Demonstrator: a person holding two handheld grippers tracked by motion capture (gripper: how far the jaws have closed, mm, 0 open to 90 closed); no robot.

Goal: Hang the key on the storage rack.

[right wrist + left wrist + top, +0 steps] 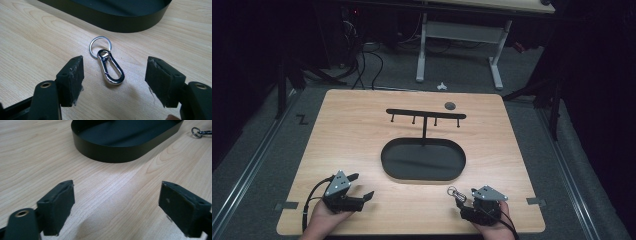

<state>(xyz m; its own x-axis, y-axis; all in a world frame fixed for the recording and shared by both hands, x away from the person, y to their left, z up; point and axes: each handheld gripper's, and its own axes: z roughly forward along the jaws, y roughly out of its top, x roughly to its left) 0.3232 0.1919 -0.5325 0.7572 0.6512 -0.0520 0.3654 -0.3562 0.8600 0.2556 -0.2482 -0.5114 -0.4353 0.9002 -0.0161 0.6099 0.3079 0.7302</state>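
Both tools sit spread apart near the desk's front edge, nothing held.

In the right gripper view we see the right tool [115,82] with jaws wide around a silver carabiner clip [111,68] and its ring, lying flat on the desk [30,50], untouched. The left tool [117,207], near the front left corner, brackets bare wood. From the high view alone we get the hook rack [425,116] rising behind the black oval tray [423,161].

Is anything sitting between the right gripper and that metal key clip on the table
Nothing visible does. The key clip lies flat on bare wood between the open jaws of the right gripper; the black oval tray sits beyond it.
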